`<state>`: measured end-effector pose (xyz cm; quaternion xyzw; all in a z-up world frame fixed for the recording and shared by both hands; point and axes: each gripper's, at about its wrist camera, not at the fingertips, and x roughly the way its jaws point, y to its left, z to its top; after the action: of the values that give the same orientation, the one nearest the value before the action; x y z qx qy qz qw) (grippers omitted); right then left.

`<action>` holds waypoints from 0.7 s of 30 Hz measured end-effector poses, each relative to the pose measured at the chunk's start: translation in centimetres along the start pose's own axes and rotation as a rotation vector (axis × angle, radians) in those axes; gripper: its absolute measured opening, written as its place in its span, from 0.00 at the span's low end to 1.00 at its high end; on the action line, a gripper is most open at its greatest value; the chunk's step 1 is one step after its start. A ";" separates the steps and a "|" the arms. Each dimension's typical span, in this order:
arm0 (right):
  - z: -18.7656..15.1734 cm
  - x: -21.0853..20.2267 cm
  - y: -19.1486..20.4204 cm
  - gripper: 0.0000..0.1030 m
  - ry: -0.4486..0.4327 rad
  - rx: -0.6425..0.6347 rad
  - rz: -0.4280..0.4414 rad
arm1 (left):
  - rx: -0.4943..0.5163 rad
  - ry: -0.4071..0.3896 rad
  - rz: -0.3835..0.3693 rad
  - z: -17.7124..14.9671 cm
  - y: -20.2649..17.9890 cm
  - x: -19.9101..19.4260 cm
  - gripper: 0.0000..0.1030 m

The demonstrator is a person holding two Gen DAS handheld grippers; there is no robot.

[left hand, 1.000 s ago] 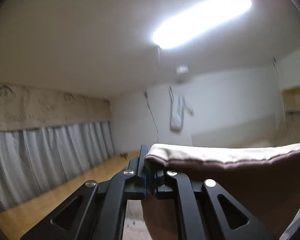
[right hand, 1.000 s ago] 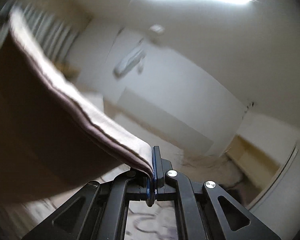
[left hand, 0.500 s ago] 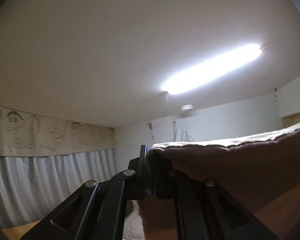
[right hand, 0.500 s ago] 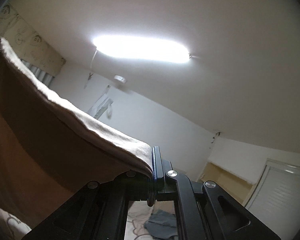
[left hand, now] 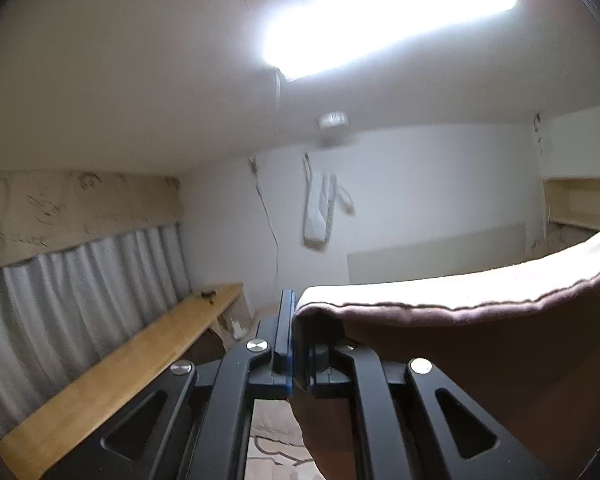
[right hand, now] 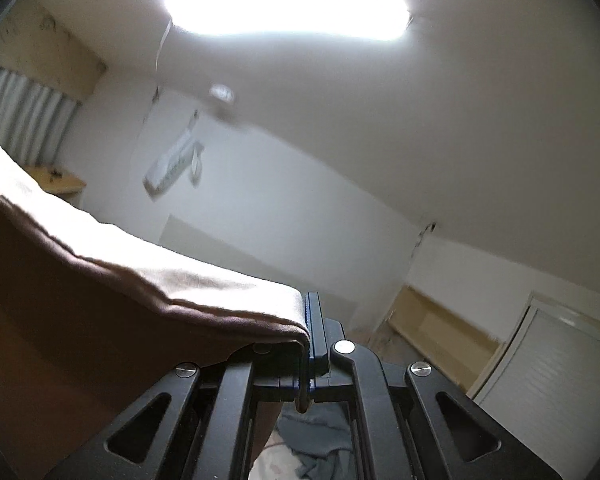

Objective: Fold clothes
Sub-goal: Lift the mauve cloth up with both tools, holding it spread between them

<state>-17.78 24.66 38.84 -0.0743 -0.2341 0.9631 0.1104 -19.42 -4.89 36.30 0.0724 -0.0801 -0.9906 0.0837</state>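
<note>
Holding the brown garment [left hand: 480, 360] in the air, the left gripper [left hand: 296, 344] is clamped on one corner of its hem, and the right gripper [right hand: 306, 344] is clamped on the opposite corner. The cloth is stretched between the two, with its pale inner side turned up toward the ceiling light [right hand: 288, 8]. In both views only a small fold of cloth is seen between the fingers, so a slip is judged possible if the edge is pulled too tight or shaken. If one corner is lost, the garment would hang from one side and the fold would be spoiled. Below the right gripper a grey piece of clothing [right hand: 312, 436] is seen on a patterned surface; the brown cloth could be laid over it by mistake. Farther away, a wooden bench [left hand: 120, 376] is seen by the curtain [left hand: 80, 300] on the left.
</note>
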 end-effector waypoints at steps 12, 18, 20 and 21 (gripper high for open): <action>0.5 11.4 3.4 0.02 0.065 -0.011 -0.018 | -0.045 -0.025 0.004 2.8 -3.8 11.3 0.05; 4.4 9.4 0.8 0.02 -0.036 0.052 -0.056 | -0.052 -0.159 -0.023 5.1 -0.6 6.9 0.05; 4.3 6.9 -0.2 0.02 -0.072 0.078 -0.045 | -0.040 -0.221 -0.033 4.7 0.6 4.2 0.05; 4.2 5.7 -0.6 0.02 -0.089 0.090 -0.039 | -0.031 -0.241 -0.040 4.2 1.3 2.8 0.05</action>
<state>-23.95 24.78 42.32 -0.0216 -0.1966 0.9726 0.1219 -22.64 -6.00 40.27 -0.0467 -0.0725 -0.9948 0.0547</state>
